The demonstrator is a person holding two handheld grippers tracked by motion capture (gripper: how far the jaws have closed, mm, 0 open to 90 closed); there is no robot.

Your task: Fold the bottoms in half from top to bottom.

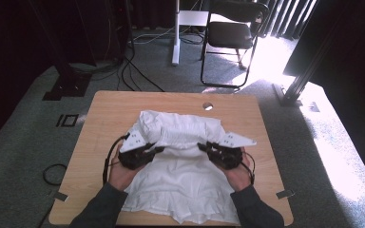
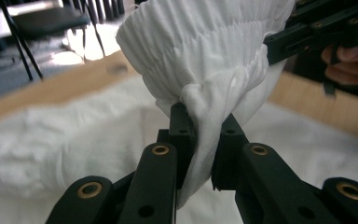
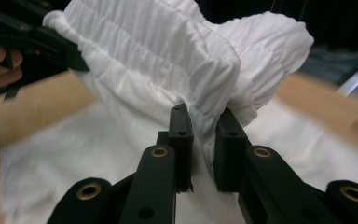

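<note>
Pinching the white garment (image 1: 180, 166), the left gripper (image 1: 159, 149) and right gripper (image 1: 201, 147) clamp its gathered band. The garment's lower part lies on the wooden table (image 1: 109, 109); a black chair (image 1: 233, 33) stands beyond the table.

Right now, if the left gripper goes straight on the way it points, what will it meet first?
The left gripper is already shut on the white garment. Going straight on, it would probably push into that gathered cloth first; beyond it stands the right gripper, though depth is unclear.

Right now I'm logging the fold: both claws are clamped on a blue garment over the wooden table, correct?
Not blue: the high view shows a white garment. The rest holds: the left claw and right claw are each clamped on its gathered edge over the wooden table.
</note>
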